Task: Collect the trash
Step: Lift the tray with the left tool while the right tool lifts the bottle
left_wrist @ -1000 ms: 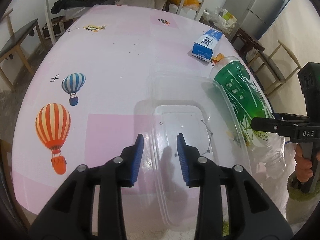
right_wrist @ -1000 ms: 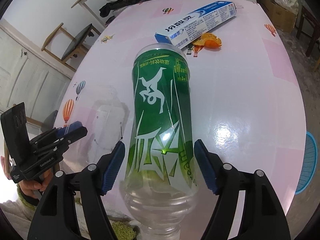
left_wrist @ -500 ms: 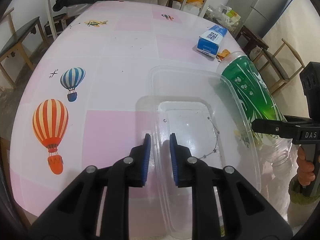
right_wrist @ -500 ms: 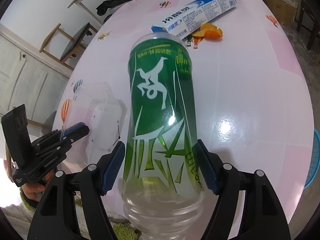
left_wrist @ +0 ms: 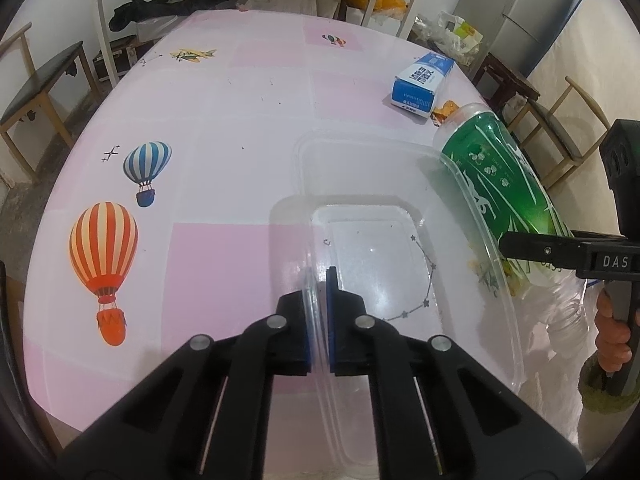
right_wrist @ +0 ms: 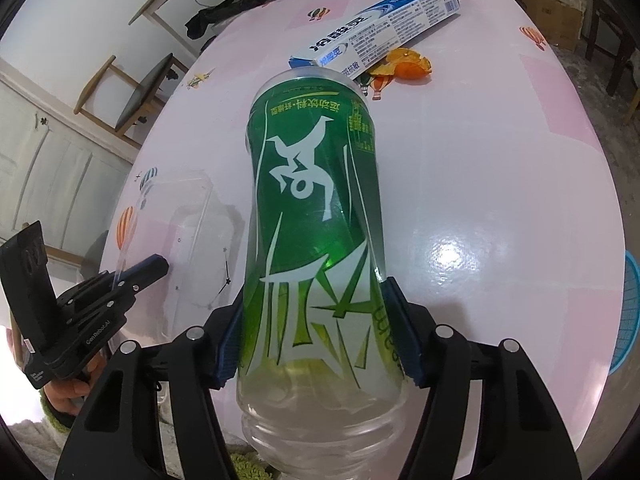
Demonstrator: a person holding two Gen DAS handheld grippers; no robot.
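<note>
Left tongs (left_wrist: 319, 316) pinch the clear container's (left_wrist: 404, 248) near wall; right tongs (right_wrist: 316, 332) are closing, pads seemingly touching the green-labelled bottle (right_wrist: 312, 208). Beyond, a toothpaste box (right_wrist: 384, 20) and orange peel (right_wrist: 408, 66) lie on the pink surface (right_wrist: 500, 160).

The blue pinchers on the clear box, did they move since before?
Yes. The left gripper itself stayed put against the orange balloon print, but its jaws came together and now pinch the clear container's side wall.
</note>
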